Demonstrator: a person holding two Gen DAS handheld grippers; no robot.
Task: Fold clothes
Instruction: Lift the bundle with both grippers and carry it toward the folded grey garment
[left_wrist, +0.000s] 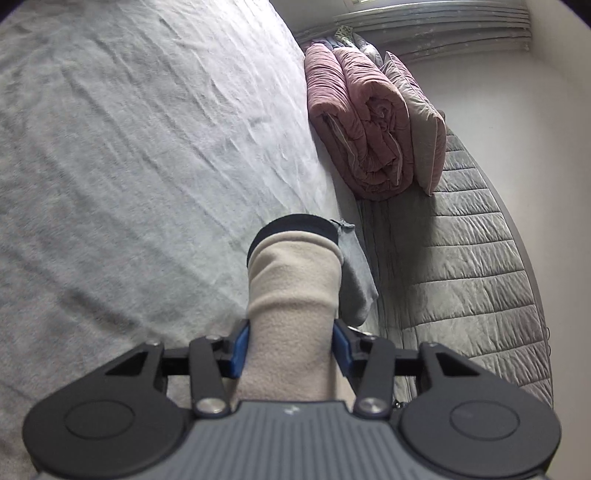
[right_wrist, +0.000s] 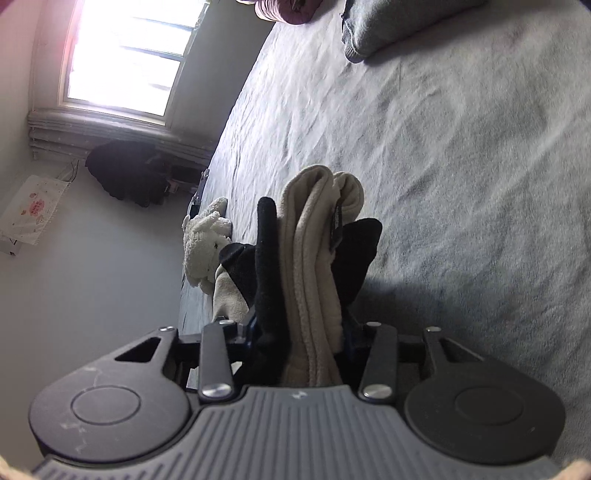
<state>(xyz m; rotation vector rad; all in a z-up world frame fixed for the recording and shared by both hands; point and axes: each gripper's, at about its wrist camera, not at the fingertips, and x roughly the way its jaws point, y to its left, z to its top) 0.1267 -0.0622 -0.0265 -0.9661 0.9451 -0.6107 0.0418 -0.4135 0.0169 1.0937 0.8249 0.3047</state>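
Observation:
A beige fleece garment with black trim (left_wrist: 291, 295) is clamped between the blue pads of my left gripper (left_wrist: 291, 350) and sticks out forward above the grey bed sheet (left_wrist: 129, 147). My right gripper (right_wrist: 299, 332) is shut on a bunched part of the same beige and black fleece (right_wrist: 314, 258), held above the bed. A folded grey garment (left_wrist: 354, 280) lies on the bed just past the left gripper's load; a folded grey garment also shows in the right wrist view (right_wrist: 399, 22).
A rolled pink quilt (left_wrist: 354, 122) and a grey pillow (left_wrist: 421, 122) lie at the bed's head, beside a quilted grey cover (left_wrist: 472, 280). A white plush toy (right_wrist: 207, 240) sits at the bed edge. A dark bundle (right_wrist: 129, 173) lies under the window (right_wrist: 122, 55).

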